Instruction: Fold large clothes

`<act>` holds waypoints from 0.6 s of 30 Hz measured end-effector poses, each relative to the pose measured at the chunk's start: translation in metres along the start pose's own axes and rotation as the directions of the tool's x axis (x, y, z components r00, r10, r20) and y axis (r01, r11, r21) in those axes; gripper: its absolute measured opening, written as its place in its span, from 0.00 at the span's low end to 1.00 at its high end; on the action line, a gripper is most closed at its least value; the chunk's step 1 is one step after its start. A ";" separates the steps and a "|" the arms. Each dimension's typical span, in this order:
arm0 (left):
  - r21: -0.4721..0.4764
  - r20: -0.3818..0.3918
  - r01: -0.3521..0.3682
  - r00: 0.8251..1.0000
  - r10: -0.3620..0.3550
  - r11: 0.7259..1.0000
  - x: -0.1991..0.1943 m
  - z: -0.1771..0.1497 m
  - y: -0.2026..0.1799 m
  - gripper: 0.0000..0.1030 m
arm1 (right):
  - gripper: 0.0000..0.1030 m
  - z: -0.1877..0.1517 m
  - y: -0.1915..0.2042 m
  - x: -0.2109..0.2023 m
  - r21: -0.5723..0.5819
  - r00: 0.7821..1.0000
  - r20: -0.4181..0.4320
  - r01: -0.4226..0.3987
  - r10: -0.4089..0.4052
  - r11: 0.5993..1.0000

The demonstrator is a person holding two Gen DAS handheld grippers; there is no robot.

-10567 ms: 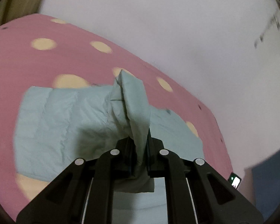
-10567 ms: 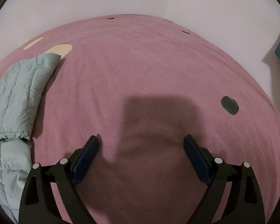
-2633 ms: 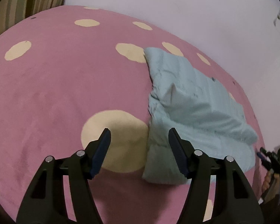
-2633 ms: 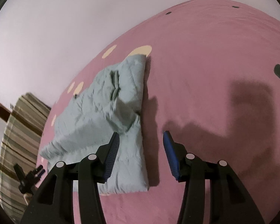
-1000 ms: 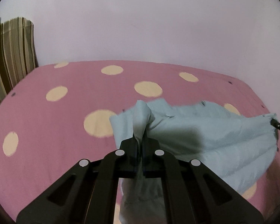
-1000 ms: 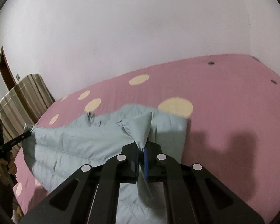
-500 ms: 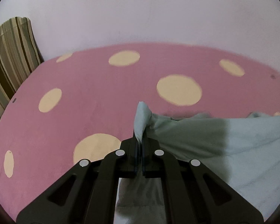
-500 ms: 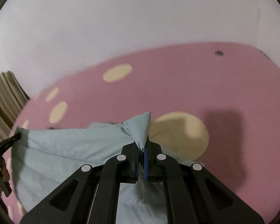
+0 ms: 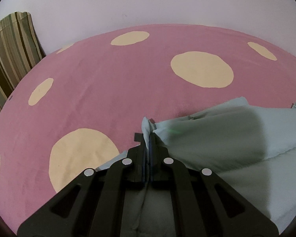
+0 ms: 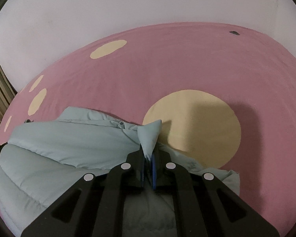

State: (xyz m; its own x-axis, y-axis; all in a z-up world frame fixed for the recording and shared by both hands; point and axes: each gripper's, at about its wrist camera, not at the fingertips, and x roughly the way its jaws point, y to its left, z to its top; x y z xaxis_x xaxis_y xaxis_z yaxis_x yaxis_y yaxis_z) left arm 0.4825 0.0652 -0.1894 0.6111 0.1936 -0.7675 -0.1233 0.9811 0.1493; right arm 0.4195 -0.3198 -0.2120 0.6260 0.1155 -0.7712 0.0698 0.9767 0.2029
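Observation:
A pale green quilted jacket (image 9: pixel 236 138) lies folded on the pink bed cover (image 9: pixel 108 83) with cream dots. My left gripper (image 9: pixel 147 138) is shut on one corner of the jacket, low over the bed, with the garment spreading to the right. My right gripper (image 10: pixel 148 156) is shut on another corner of the jacket (image 10: pixel 59 148), with the garment spreading to the left. A pinched tip of cloth (image 10: pixel 151 132) sticks up between its fingers. Both held corners are close to the bed surface.
A striped cushion or curtain (image 9: pixel 11 47) stands at the bed's left edge. A white wall (image 9: pixel 148 2) runs behind the bed. A large cream dot (image 10: pixel 193 126) lies just right of the right gripper. The cover (image 10: pixel 187 59) stretches beyond the jacket.
Both grippers have come down towards the bed with the jacket corners still held. The raised cloth has been laid over and now rests on the lower layers.

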 end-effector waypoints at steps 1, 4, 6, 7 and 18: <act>0.005 -0.001 -0.005 1.000 0.005 1.000 -0.001 0.001 -0.002 0.03 | 0.03 0.001 0.001 0.001 0.000 1.000 0.000 0.001 -0.001 1.000; 0.013 -0.015 -0.008 1.000 0.009 1.000 -0.008 0.010 0.000 0.05 | 0.07 0.006 0.004 -0.003 -0.004 1.000 -0.005 0.003 -0.003 1.000; 0.019 -0.027 -0.015 1.000 0.016 1.000 -0.017 0.012 0.002 0.07 | 0.10 0.010 0.008 -0.006 -0.023 1.000 -0.018 0.018 -0.018 1.000; 0.016 -0.031 -0.018 0.999 0.018 1.000 -0.024 0.012 0.004 0.10 | 0.16 0.012 0.009 -0.008 -0.034 0.999 -0.026 0.033 -0.034 0.999; -0.041 0.026 0.184 0.983 -0.183 0.982 -0.108 0.012 -0.045 0.42 | 0.40 0.011 0.093 -0.067 -0.052 0.999 0.049 -0.010 0.012 0.999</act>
State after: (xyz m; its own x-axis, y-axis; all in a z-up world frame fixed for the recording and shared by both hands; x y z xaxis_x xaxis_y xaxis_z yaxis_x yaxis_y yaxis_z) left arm 0.4316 -0.0003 -0.1056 0.6438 0.0107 -0.7652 -0.0408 0.9990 -0.0203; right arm 0.3924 -0.2387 -0.1350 0.6639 0.1186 -0.7384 0.0231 0.9836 0.1788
